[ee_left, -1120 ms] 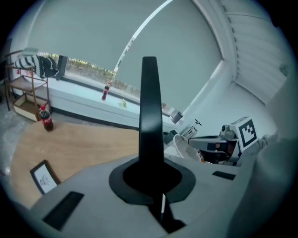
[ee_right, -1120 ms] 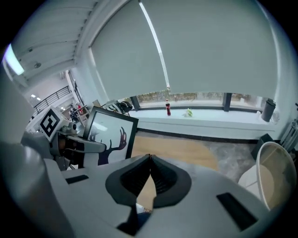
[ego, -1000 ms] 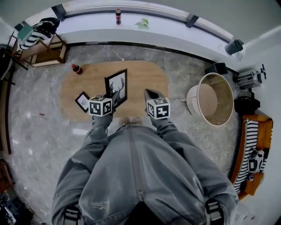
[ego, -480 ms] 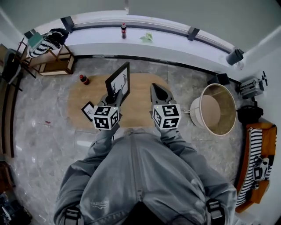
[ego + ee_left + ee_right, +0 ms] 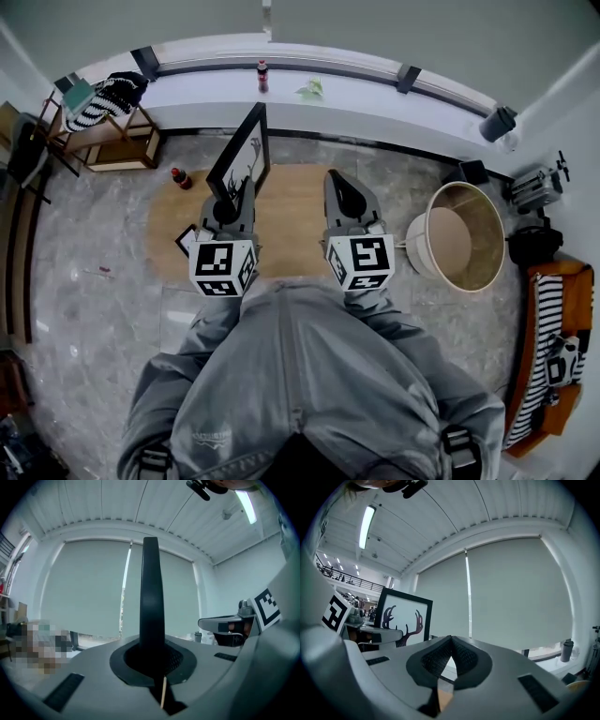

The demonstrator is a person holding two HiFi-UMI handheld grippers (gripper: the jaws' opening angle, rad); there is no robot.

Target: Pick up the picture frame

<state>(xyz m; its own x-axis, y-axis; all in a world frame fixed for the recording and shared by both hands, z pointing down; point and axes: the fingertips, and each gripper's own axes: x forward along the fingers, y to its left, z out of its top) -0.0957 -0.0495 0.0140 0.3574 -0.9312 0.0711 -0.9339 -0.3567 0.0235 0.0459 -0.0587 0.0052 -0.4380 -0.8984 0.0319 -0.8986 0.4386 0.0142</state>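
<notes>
Working outward from the grey jacket (image 5: 281, 375), arms forward, one tool per hand. Pinching the picture frame (image 5: 239, 161) in the left tool (image 5: 228, 204), jaws nearly together on the thin lower edge, a narrow bite because the moulding is slim there. Shows edge-on in the left gripper view as a dark upright bar rising between the pads, so probably gripped square and not twisted. Kept upright, antler print facing the right side, likely so weight hangs straight over the pinch and does not lever out. Looks clear of the counter (image 5: 300, 220), so pick-up judged mostly done. Carrying nothing in the right tool (image 5: 339, 185): tips closed on each other, empty, parked just beside the frame, perhaps ready to steady a wobble. One-edge grip risky if the frame swings. Further out, a small frame (image 5: 184, 240) lying flat on the counter, half hidden behind the left tool, untouched. Red-capped bottle (image 5: 178, 177) by the counter's far left corner, well apart from the lift. Farthest, window ledge (image 5: 375, 98) with a dark bottle (image 5: 262, 75).
</notes>
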